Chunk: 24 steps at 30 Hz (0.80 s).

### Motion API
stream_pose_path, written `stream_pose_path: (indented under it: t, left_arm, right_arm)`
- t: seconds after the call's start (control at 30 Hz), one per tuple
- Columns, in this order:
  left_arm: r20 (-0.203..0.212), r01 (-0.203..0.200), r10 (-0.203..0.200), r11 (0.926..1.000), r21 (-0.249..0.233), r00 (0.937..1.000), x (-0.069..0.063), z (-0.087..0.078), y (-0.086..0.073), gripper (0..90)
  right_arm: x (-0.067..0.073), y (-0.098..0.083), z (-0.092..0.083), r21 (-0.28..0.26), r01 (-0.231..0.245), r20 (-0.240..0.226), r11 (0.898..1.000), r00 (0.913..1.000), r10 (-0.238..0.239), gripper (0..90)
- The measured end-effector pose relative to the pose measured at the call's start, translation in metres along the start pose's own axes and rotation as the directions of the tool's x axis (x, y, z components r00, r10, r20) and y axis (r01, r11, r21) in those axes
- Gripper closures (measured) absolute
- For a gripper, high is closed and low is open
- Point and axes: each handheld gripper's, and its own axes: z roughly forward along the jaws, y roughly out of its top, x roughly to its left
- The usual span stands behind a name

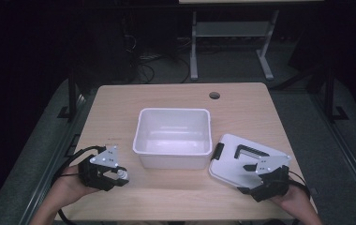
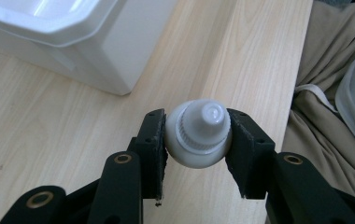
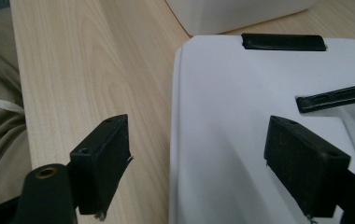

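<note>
Left tongs (image 2: 197, 140) clamp a small white capped bottle (image 2: 199, 135) above the desk (image 2: 73, 121), beside the empty white bin (image 1: 174, 136); carry it level over the rim before letting go. Right tongs (image 3: 196, 154) gape open, straddling the lid's (image 3: 231, 116) edge. The high view shows the bin empty.

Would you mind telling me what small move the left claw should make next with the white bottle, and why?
Probably carry it toward the open white bin and over its rim. The left claw is shut on the small white bottle, the bin looks empty, and its lid lies off to the side by the right claw, whose jaws stand open with nothing gripped.
</note>
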Motion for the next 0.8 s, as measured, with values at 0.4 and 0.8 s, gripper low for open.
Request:
stream_pose_path:
  t: [0.4, 0.8]
  left_arm:
    - [-0.008, -0.003, 0.003, 1.0, -0.001, 1.0, 0.003, -0.019, 0.012, 59.8]
    - [-0.014, -0.017, 0.017, 0.9996, 0.02, 0.9998, 0.008, -0.032, 0.027, 59.8]
  right_arm:
    - [0.001, 0.001, 0.002, 0.003, 0.001, -0.004, 1.0, 1.0, -0.001, 18.7]
    - [0.002, 0.003, 0.002, 0.002, 0.005, 0.003, 1.0, 1.0, -0.005, 17.0]
